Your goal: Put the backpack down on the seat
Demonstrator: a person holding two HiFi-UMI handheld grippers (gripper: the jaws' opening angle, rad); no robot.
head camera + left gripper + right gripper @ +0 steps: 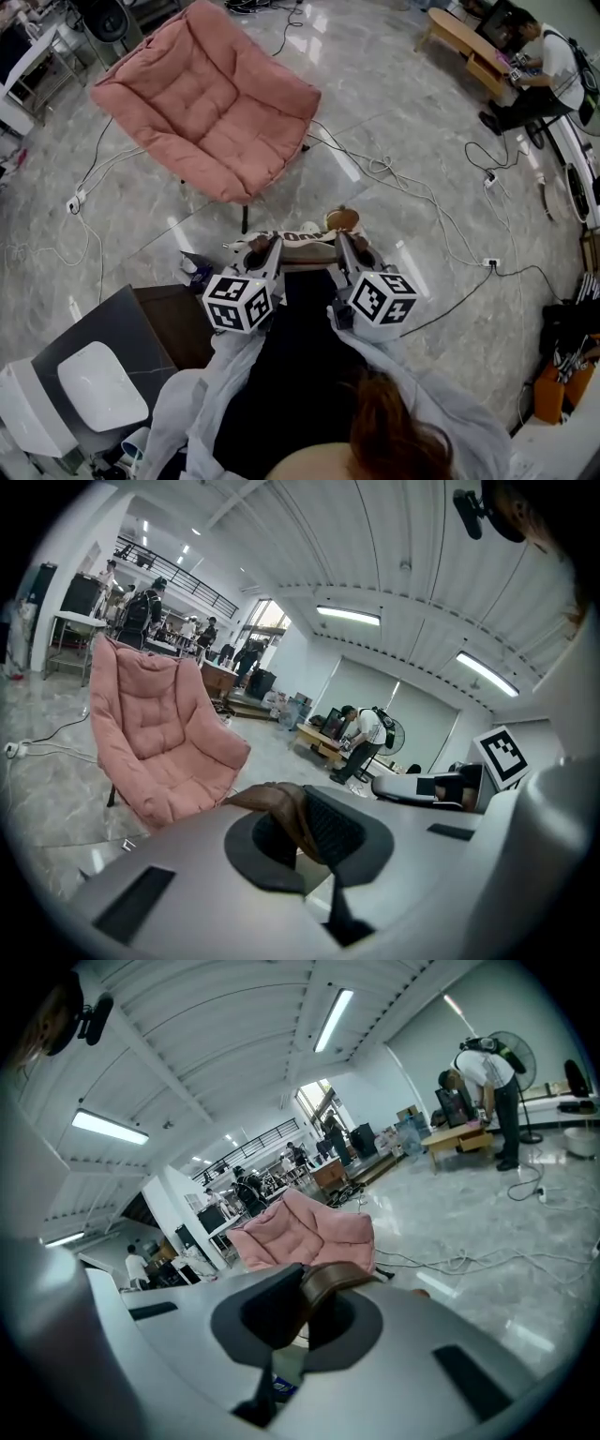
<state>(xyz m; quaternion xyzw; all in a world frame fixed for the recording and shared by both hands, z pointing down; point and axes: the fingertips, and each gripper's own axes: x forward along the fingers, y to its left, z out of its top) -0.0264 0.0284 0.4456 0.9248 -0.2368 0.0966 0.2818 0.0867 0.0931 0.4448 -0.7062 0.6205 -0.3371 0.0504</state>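
Your left gripper (255, 249) and right gripper (358, 249) are each clamped on a brown strap (281, 810). The backpack (305, 246) hangs between the fingers and just below them, and the chair (211, 103) is well ahead of the fingertips. If the bag swings, a thin strap could slide out of either pinch. If you release unevenly, the bag may tip off the chair. Cables (394, 173) on the floor ahead could trip you.

seat (211, 103): pink quilted cloth, soft, matt.
floor (394, 94): marble-look stone, polished to a glossy shine.
backpack straps (281, 810): brown, smooth, leather-like, faint sheen.
left tool (302, 836), right tool (298, 1312): smooth matt grey plastic, dark textured pads.
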